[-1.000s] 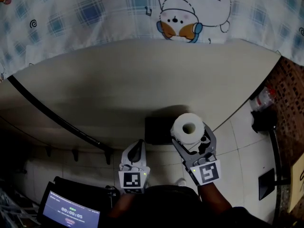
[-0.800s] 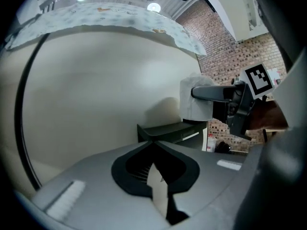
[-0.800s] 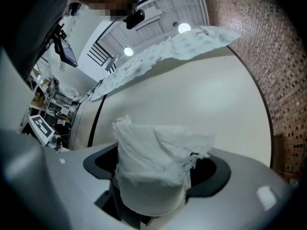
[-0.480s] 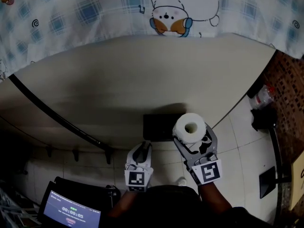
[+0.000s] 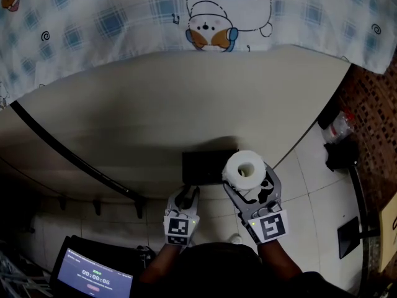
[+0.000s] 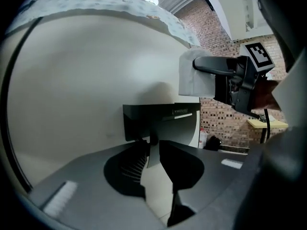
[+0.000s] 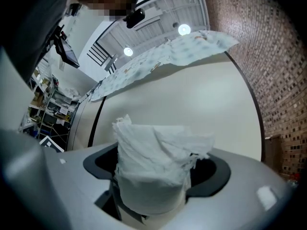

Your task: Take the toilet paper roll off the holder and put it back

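The white toilet paper roll (image 5: 244, 171) stands on end between the jaws of my right gripper (image 5: 249, 180), which is shut on it. In the right gripper view the roll (image 7: 152, 174) fills the jaws and loose torn paper hangs off its top. The black holder (image 5: 203, 167) is fixed to the cream wall just left of the roll. My left gripper (image 5: 186, 196) is below the holder with its fingers together and nothing between them. In the left gripper view its tips (image 6: 148, 140) reach the holder's (image 6: 165, 121) lower edge, and the roll (image 6: 191, 78) hangs up and to the right.
A curved cream wall (image 5: 186, 98) runs across the middle under a checked cloth (image 5: 111, 17) with a cartoon dog. A black rail (image 5: 68, 154) slants down the left. A tablet with a timer (image 5: 93, 279) is at the bottom left. To the right are floor tiles (image 5: 313, 197) and a black stand (image 5: 341, 155).
My left gripper has moved up to the holder's lower edge. The right gripper with the roll has shifted slightly left, closer to the holder.
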{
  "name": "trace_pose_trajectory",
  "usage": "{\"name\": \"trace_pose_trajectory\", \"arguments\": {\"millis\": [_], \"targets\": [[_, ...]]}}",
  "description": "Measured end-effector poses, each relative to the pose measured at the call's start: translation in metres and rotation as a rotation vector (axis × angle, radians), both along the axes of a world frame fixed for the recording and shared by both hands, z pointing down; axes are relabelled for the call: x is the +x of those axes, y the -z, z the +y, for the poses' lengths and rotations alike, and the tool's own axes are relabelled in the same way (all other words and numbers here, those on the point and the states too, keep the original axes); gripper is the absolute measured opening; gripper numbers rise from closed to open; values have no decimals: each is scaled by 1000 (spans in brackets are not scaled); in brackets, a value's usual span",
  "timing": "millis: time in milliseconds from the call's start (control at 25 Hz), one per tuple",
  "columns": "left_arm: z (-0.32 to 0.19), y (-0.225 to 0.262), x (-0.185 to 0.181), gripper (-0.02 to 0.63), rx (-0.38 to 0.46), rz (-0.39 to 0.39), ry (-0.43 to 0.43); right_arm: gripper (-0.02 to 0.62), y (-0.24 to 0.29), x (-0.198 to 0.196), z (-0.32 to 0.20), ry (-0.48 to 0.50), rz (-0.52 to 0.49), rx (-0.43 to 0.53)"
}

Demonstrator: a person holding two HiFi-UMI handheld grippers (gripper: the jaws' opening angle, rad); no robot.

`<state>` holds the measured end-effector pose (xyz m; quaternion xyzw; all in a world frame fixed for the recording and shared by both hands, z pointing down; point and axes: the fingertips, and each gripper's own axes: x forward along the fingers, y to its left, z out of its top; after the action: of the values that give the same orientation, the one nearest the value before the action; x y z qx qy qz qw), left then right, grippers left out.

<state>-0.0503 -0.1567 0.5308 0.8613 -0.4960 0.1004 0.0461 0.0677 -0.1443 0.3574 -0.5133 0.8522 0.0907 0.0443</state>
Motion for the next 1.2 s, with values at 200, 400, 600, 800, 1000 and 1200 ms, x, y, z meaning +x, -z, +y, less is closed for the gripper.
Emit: {"name": "trace_pose_trajectory", "arguments": {"millis": [200,400,600,800,1000,1200], "targets": [[2,-2,4,86,-14,-10,-11,424,-1,4,2,-8,-6,-6],[7,-1,4,77,-30,-15,-18,425,-5,6,3,-10,-15,-17],[15,2,5,75,-75,2,-43,425,-4,4,5,-4,-18,-16],[24,5,6,75,-147,36,-70,425,-6,9,9,-12,-27,-19],[31,17,7,78,-253,85,-107,425,-7,13,10,-21,-28,-24],[37,30,11,84,-294,111,-140,425,-9,18,10,-34,-9,-23]]}}
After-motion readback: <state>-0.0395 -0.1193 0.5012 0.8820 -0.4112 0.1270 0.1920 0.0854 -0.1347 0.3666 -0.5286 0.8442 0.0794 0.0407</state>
